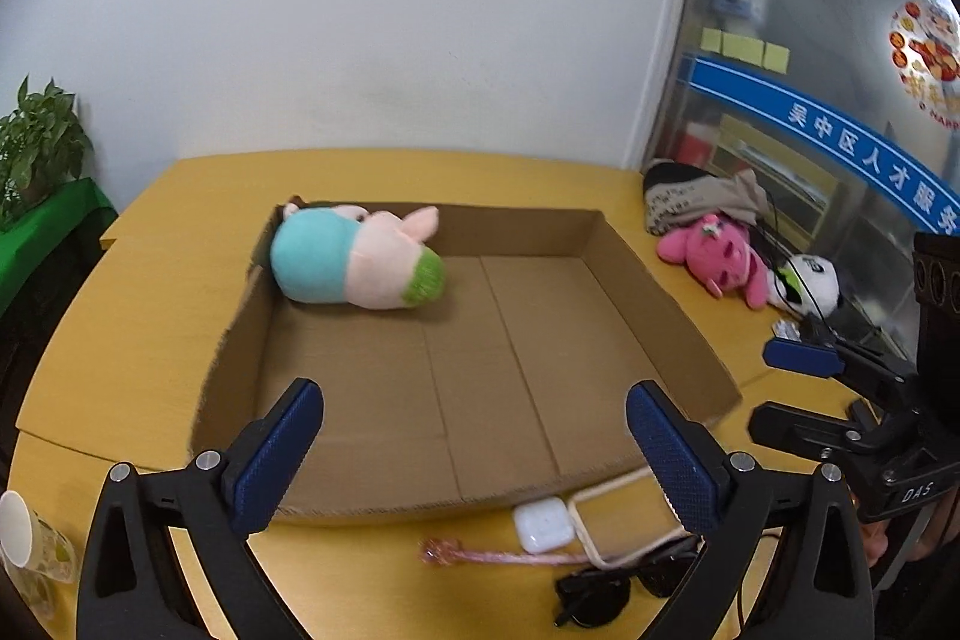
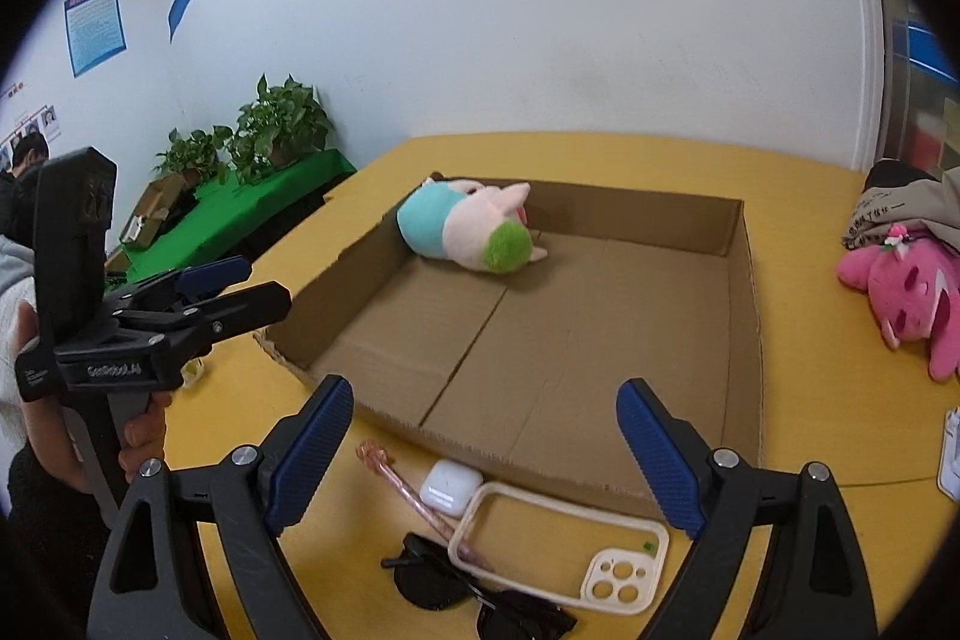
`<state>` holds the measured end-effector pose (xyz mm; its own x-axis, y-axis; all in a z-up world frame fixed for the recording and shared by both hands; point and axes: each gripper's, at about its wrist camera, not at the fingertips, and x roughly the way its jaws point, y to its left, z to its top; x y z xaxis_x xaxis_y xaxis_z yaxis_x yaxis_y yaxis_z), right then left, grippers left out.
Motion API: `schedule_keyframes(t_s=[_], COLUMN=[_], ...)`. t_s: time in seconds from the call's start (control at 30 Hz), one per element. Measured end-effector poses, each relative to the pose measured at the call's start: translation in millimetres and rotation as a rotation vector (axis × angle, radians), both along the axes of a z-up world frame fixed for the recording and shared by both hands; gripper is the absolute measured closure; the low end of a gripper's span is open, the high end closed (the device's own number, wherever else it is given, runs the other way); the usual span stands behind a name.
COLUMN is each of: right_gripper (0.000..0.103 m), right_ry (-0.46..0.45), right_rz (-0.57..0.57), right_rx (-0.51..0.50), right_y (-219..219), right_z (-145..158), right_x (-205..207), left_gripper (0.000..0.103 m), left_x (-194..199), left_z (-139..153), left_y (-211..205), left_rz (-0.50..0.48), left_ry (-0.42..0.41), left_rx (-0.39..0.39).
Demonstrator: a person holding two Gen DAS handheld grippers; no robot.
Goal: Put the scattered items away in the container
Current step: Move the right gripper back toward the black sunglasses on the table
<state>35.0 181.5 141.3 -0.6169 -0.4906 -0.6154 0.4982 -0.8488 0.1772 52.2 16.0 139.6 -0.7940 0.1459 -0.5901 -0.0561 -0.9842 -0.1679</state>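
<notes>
A shallow cardboard box (image 1: 654,292) (image 2: 741,316) lies on the yellow table. A teal, pink and green plush toy (image 1: 354,259) (image 2: 465,226) lies in its far left corner. In front of the box lie a white earbud case (image 1: 543,523) (image 2: 450,484), a cream phone case (image 1: 600,550) (image 2: 561,550), a pink pen (image 1: 480,556) (image 2: 408,490) and black sunglasses (image 1: 600,589) (image 2: 474,592). My left gripper (image 1: 477,454) is open and empty above the box's near edge. My right gripper (image 2: 486,451) is open and empty above the small items.
A pink plush (image 1: 717,250) (image 2: 906,292), a panda plush (image 1: 813,283) and a folded cloth (image 1: 702,199) lie right of the box. A paper cup (image 1: 27,538) stands at the table's left front edge. Potted plants (image 2: 252,142) stand on a green table at left.
</notes>
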Motion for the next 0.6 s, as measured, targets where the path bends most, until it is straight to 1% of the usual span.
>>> schedule_keyframes(t_s=[0.1, 0.23, 0.4, 0.53, 0.6], right_gripper=[0.013, 0.013, 0.013, 0.013, 0.013], right_ry=[-0.001, 0.004, -0.003, -0.017, -0.031], right_rz=[-0.001, -0.004, -0.002, 0.001, 0.008], right_rx=[-0.009, 0.009, 0.023, 0.025, 0.034], right_y=[1.9, 3.3, 3.5, 6.3, 10.9], right_z=[-3.2, -4.8, -10.6, -17.3, -25.9], right_x=[8.1, 13.9, 17.7, 19.4, 23.0], left_gripper=[0.000, 0.000, 0.000, 0.000, 0.000], left_x=[5.0, 10.0, 13.5, 16.8, 20.7], left_z=[-2.3, -4.1, -7.2, -17.0, -25.4], left_y=[7.7, 13.2, 14.0, 14.4, 14.5], left_rz=[-0.012, -0.008, -0.012, -0.030, -0.043], left_ry=[-0.011, -0.013, -0.017, -0.043, -0.066], left_rx=[0.002, -0.003, 0.015, 0.027, 0.040])
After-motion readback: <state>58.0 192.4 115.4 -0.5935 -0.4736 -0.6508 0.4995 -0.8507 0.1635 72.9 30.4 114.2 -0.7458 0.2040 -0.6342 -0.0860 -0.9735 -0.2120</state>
